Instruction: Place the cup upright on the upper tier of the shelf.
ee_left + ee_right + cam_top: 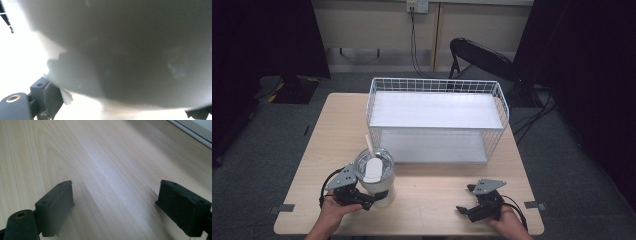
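tumbler [374, 176] — between left hand-held gripper [371, 199] jaws

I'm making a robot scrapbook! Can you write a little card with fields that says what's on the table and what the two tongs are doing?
Table: light wood
Cup: white tumbler with clear lid and straw, upright, near the front left
Rack: white wire shelf rack, two levels, behind the cup
Left tongs: around the tumbler's side, very close up in the left gripper view; grip cannot be confirmed
Right tongs: jaws wide apart, nothing between them, over bare wood at the front right
Behind the table: black folding chair
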`<state>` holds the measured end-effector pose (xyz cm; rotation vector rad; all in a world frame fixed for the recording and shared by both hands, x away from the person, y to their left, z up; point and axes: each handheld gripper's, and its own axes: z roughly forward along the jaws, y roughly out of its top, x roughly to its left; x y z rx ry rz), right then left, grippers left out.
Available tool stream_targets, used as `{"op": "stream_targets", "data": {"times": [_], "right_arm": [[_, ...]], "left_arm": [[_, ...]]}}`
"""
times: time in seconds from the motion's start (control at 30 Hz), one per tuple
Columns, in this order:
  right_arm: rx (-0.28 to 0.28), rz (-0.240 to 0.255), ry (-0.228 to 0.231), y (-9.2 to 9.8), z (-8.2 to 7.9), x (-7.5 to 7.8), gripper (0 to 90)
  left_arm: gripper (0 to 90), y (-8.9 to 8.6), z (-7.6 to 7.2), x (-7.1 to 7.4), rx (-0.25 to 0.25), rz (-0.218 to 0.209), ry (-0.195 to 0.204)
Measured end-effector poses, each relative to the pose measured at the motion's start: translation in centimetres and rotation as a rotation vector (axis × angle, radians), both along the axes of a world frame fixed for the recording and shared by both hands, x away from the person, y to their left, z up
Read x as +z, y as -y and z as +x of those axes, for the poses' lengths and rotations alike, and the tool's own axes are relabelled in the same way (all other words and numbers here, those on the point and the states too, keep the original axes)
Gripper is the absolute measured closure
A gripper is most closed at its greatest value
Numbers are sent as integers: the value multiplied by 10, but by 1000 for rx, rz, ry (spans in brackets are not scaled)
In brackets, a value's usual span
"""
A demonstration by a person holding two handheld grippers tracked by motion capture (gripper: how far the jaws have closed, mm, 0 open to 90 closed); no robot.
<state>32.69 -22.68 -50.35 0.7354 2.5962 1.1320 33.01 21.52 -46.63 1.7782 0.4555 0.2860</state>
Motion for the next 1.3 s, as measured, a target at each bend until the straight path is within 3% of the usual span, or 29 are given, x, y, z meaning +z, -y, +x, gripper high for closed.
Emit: {"op": "stream_targets", "data": {"times": [0.33, 0.57, 0.6, 0.73, 1.0, 1.07, 1.3], "right_arm": [[0, 0, 0, 0, 0, 0, 125], [0, 0, 0, 0, 0, 0, 125], [0, 0, 0, 0, 0, 0, 126], [0, 0, 0, 0, 0, 0, 125], [0, 0, 0, 0, 0, 0, 125], [0, 0, 0, 0, 0, 0, 126], [0, 0, 0, 0, 0, 0, 126]], "left_arm": [[92, -1, 0, -1, 6, -20, -2], [93, -6, 0, 2, 17, -68, -3], [93, -9, 0, 6, 25, -95, 7], [94, -14, -2, 13, 49, -109, 7], [94, -19, -2, 24, 89, -85, -17], [95, -20, -2, 31, 103, -58, -6], [95, -20, 4, 47, 132, -70, -36]]}}
